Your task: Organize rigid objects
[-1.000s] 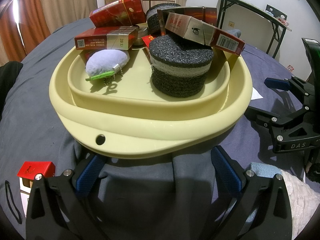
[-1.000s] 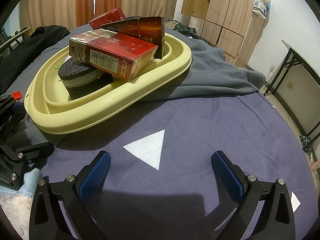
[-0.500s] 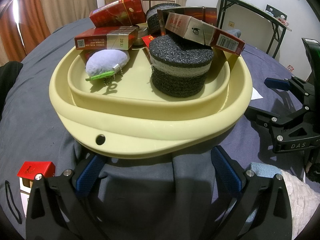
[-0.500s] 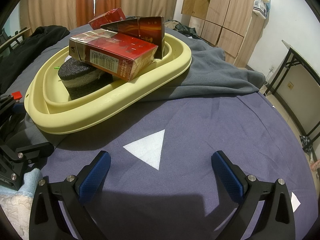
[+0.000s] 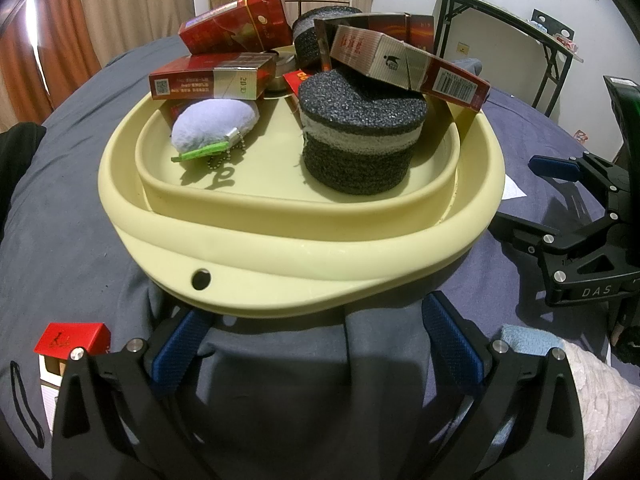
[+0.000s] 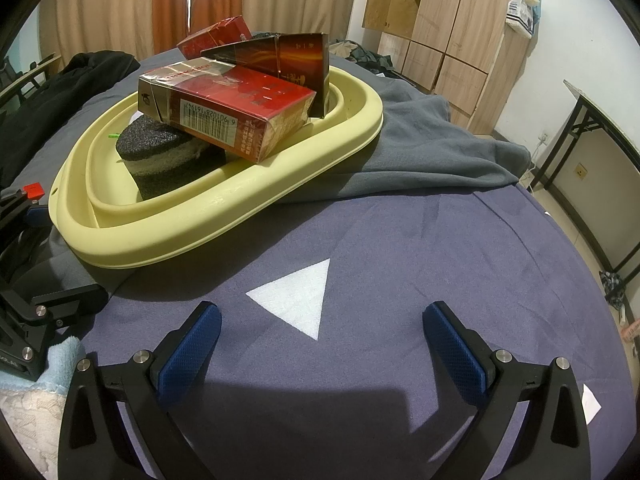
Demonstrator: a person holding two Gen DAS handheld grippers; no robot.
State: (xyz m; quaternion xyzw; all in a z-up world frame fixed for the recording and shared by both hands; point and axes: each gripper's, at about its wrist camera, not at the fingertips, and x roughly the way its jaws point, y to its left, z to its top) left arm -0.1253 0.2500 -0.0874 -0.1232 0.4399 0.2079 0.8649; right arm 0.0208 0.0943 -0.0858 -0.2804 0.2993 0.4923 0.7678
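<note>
Smooth pale-yellow oval plastic basin at frame centre, heaped with glossy red cardboard boxes and a coarse grey foam cylinder. Left gripper and right gripper both spread, empty, blue textured pads low in frame.

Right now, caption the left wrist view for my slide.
Open left claw facing a yellow tray piled with cigarette boxes.

Pale yellow tray sits loaded: a grey sponge upright inside, a red carton tilted across its top, a lilac pouch lying beside it.
</note>
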